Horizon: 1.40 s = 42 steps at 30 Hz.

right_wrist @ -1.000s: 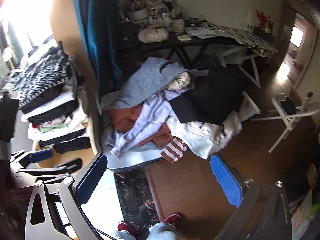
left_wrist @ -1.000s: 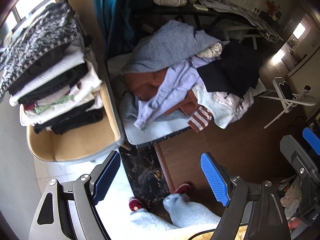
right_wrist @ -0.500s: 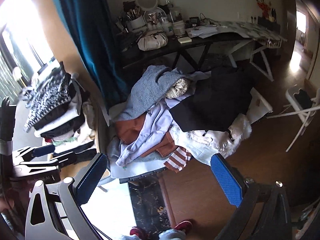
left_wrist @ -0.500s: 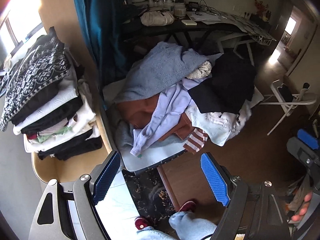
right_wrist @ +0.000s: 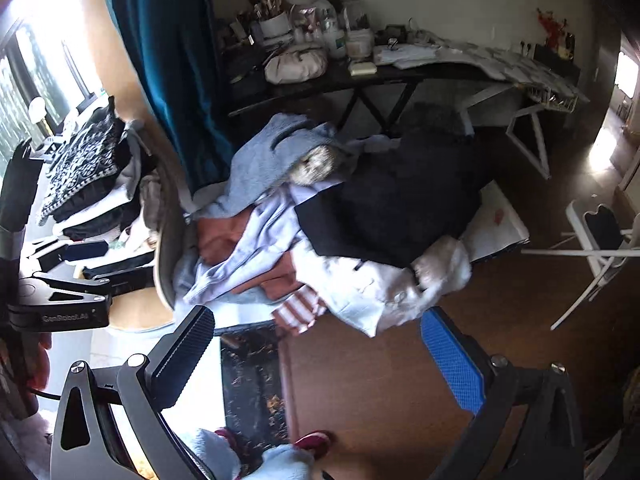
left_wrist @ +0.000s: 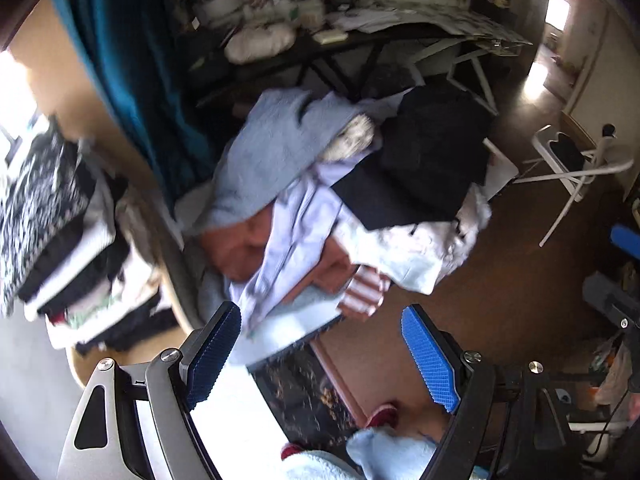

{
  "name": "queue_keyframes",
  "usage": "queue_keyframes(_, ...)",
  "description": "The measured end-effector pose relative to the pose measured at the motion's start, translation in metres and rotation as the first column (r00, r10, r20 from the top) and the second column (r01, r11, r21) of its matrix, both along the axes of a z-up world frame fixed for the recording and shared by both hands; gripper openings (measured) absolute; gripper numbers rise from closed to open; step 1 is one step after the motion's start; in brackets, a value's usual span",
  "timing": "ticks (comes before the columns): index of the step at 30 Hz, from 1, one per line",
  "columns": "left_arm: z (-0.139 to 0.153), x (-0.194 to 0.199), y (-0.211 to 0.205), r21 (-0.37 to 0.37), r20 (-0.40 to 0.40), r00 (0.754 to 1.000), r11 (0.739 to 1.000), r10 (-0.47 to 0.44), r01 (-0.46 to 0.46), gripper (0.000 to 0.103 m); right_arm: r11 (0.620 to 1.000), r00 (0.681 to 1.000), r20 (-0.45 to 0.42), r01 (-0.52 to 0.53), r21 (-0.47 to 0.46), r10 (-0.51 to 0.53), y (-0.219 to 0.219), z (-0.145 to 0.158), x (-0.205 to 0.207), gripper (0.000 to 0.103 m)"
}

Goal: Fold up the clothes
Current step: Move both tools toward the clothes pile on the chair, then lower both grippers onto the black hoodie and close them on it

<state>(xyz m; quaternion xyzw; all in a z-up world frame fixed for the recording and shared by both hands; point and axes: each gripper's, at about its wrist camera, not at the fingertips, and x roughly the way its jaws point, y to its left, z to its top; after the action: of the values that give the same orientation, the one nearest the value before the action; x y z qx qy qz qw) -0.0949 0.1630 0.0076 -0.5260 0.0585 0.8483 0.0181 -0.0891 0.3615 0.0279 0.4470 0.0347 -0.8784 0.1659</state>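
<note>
Fingers (left_wrist: 216, 350) sharp; clothes heap (left_wrist: 344, 204) blurred, lower garments buried.

Ahead of you the loose heap of unfolded clothes (right_wrist: 340, 232) lies right of the stack of folded garments (right_wrist: 92, 184), with the cluttered black desk (right_wrist: 380, 76) behind.

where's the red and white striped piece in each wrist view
Left wrist: striped piece hangs at the near edge of the unfolded pile, just right of centre, between the open left gripper's fingers.
Right wrist: striped piece sits just left of centre, under the white garment.
Shared landmark: the black garment atop the pile.
</note>
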Motion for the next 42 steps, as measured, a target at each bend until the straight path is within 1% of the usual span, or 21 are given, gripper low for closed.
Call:
queue_keyframes(2, 0.001, -0.006, 0.005, 0.057, -0.006, 1.0, 0.998, -0.008, 0.008, 0.083, 1.0, 0.999, -0.044, 0.005, 0.03, -0.004, 0.007, 0.005, 0.001, 0.103)
queue_keyframes(3, 0.003, -0.008, 0.005, 0.093, -0.024, 1.0, 0.996, -0.003, 0.005, 0.083, 0.999, 0.998, -0.062, -0.001, 0.043, 0.003, 0.008, 0.006, 0.001, 0.103)
queue_keyframes(4, 0.004, -0.011, 0.007, 0.091, -0.039, 0.999, 0.996, -0.01, 0.014, 0.083, 0.998, 0.997, -0.078, -0.009, 0.056, 0.014, 0.009, 0.007, 0.001, 0.103)
queue_keyframes(7, 0.004, -0.019, 0.024, -0.021, -0.069, 0.995, 0.997, -0.069, 0.068, 0.083, 0.998, 0.997, -0.076, -0.025, 0.065, 0.03, 0.014, 0.007, 0.0, 0.103)
queue_keyframes(8, 0.004, -0.022, 0.029, -0.044, -0.075, 0.993, 0.995, -0.087, 0.084, 0.083, 0.998, 0.997, -0.073, -0.026, 0.054, 0.03, 0.018, 0.007, -0.002, 0.103)
queue_keyframes(10, 0.003, -0.026, 0.035, -0.061, -0.079, 0.99, 0.992, -0.117, 0.112, 0.083, 0.999, 0.997, -0.069, -0.021, 0.032, 0.023, 0.025, 0.008, -0.004, 0.103)
queue_keyframes(12, 0.0, -0.032, 0.041, -0.061, -0.069, 0.989, 0.99, -0.128, 0.124, 0.083, 1.0, 0.997, -0.078, -0.011, 0.018, 0.013, 0.032, 0.009, -0.009, 0.103)
queue_keyframes(14, -0.008, -0.043, 0.046, -0.039, -0.053, 0.99, 0.991, -0.129, 0.127, 0.083, 1.0, 0.996, -0.084, 0.0, 0.0, 0.0, 0.038, 0.011, -0.014, 0.103)
queue_keyframes(17, -0.018, -0.058, 0.054, -0.006, -0.029, 0.991, 0.991, -0.132, 0.132, 0.083, 0.999, 0.997, -0.065, 0.028, -0.028, -0.03, 0.05, 0.008, -0.027, 0.103)
queue_keyframes(19, -0.026, -0.07, 0.059, 0.016, -0.014, 0.991, 0.991, -0.132, 0.133, 0.083, 0.999, 0.998, -0.052, 0.032, -0.019, -0.033, 0.053, 0.003, -0.037, 0.103)
queue_keyframes(22, -0.038, -0.099, 0.067, 0.043, 0.006, 0.992, 0.991, -0.129, 0.129, 0.083, 1.0, 0.998, -0.066, 0.016, -0.006, -0.016, 0.059, -0.003, -0.056, 0.103)
queue_keyframes(24, -0.045, -0.12, 0.071, 0.037, 0.031, 0.993, 0.992, -0.118, 0.117, 0.083, 1.0, 0.997, -0.08, 0.004, 0.006, -0.004, 0.062, -0.007, -0.069, 0.103)
queue_keyframes(25, -0.049, -0.131, 0.074, 0.03, 0.045, 0.993, 0.993, -0.112, 0.111, 0.083, 1.0, 0.997, -0.073, 0.002, 0.011, -0.001, 0.063, -0.009, -0.079, 0.103)
queue_keyframes(27, -0.051, -0.149, 0.078, 0.028, 0.053, 0.993, 0.994, -0.106, 0.105, 0.083, 1.0, 0.999, -0.051, 0.005, -0.024, -0.007, 0.069, -0.012, -0.1, 0.103)
queue_keyframes(30, -0.047, -0.176, 0.087, 0.051, 0.035, 0.994, 0.993, -0.108, 0.106, 0.083, 0.996, 1.0, -0.019, 0.009, -0.094, -0.011, 0.079, -0.016, -0.128, 0.103)
queue_keyframes(32, -0.045, -0.192, 0.094, 0.065, 0.025, 0.993, 0.991, -0.116, 0.114, 0.083, 0.993, 0.999, -0.015, 0.027, -0.117, -0.029, 0.085, -0.016, -0.145, 0.103)
queue_keyframes(37, -0.042, -0.23, 0.121, 0.069, 0.029, 0.989, 0.988, -0.143, 0.141, 0.083, 0.978, 0.997, 0.002, 0.074, -0.197, -0.075, 0.107, -0.019, -0.179, 0.103)
queue_keyframes(42, -0.044, -0.261, 0.151, 0.043, 0.038, 0.991, 0.991, -0.127, 0.126, 0.083, 0.975, 0.997, 0.015, 0.079, -0.209, -0.078, 0.136, -0.027, -0.213, 0.103)
